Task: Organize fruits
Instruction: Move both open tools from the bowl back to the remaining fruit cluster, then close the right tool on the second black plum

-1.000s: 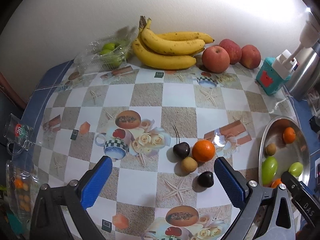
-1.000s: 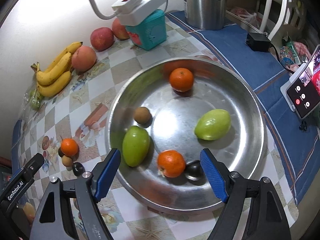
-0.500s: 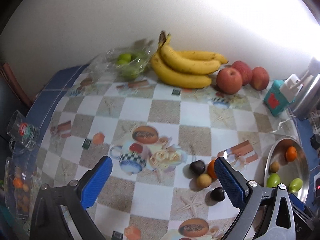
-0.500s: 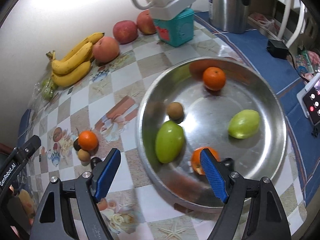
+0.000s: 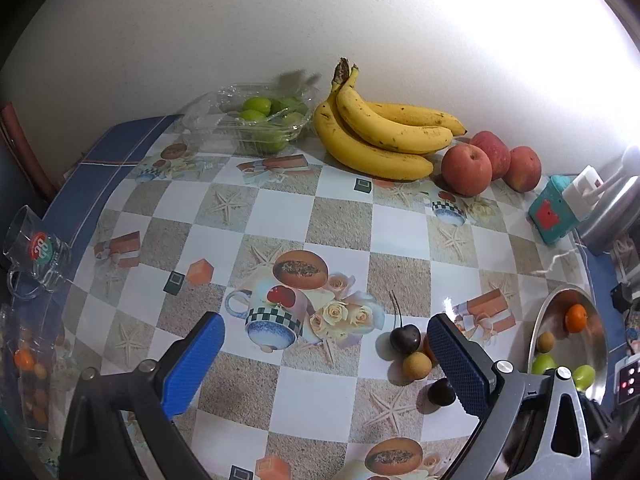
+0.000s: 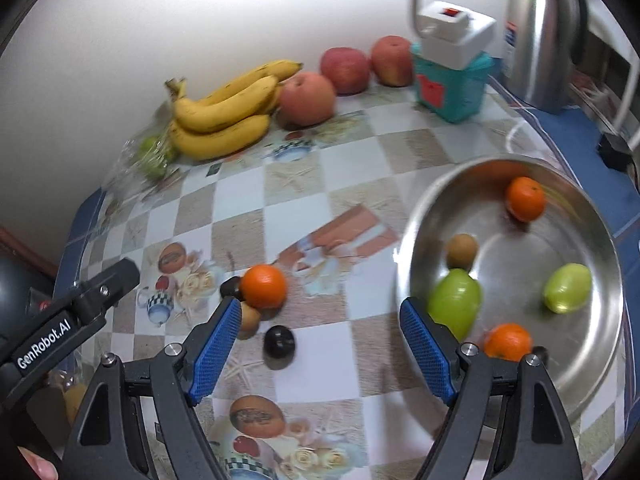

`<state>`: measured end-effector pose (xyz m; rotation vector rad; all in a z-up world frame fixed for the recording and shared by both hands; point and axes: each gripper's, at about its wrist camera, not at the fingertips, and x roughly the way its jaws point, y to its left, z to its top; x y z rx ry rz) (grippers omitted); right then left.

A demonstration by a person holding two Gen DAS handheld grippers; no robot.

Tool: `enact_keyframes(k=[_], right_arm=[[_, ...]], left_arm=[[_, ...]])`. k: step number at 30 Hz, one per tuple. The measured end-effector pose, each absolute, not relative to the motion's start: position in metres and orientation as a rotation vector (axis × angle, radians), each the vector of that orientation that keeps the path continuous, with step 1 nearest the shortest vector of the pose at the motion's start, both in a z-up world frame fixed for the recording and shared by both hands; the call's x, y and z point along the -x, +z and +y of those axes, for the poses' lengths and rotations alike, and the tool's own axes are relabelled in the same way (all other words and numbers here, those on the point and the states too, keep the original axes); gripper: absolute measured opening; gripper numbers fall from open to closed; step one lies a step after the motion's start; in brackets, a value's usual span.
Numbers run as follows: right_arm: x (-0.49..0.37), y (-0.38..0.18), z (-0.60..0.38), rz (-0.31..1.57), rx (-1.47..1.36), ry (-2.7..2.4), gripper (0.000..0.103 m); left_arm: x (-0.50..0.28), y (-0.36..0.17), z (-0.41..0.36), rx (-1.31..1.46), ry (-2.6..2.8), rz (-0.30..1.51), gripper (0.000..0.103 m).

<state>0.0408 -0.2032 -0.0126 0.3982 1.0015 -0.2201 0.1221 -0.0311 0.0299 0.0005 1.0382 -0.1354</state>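
A steel bowl at the right holds two oranges, two green fruits and a small brown fruit. On the tablecloth left of it lie an orange, a tan fruit, a cherry with a stem and a dark fruit. My right gripper is open and empty, just in front of the dark fruit. My left gripper is open and empty, left of this cluster; its right finger hides most of the orange.
Bananas, three apples and a clear box of limes stand along the back wall. A teal box with a white power strip and a steel kettle stand at the back right. A glass mug sits at the left edge.
My right gripper has swung left, from over the bowl to the loose fruits on the cloth. My left gripper has drawn back and turned left.
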Motion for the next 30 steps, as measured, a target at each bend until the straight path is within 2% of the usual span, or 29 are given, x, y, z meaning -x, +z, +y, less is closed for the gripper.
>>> enact_keyframes(k=[3,9,11,18,27,30], right_arm=[[-0.047,-0.017,-0.192,1.015,-0.379,-0.193,0.082],[-0.058,-0.032,-0.178,1.07,-0.337,-0.168,0.074],[-0.061,-0.04,-0.177,1.092,-0.339,-0.164,0.065],[-0.066,-0.06,-0.173,1.151,-0.329,-0.151,0.064],[-0.071,-0.07,-0.159,1.186,-0.203,-0.158,0.063],[-0.072,-0.072,-0.152,1.188,-0.133,-0.171,0.058]], left_arm=[[-0.124,0.028,-0.027,0.015,-0.132,1.043,0.102],[-0.129,0.018,-0.019,0.047,-0.118,1.08,0.102],[-0.131,0.01,-0.019,0.044,-0.113,1.101,0.102],[-0.14,-0.036,-0.017,0.08,-0.089,1.244,0.102],[-0.148,-0.056,-0.002,0.102,-0.04,1.294,0.102],[-0.148,-0.056,-0.003,0.097,-0.044,1.297,0.102]])
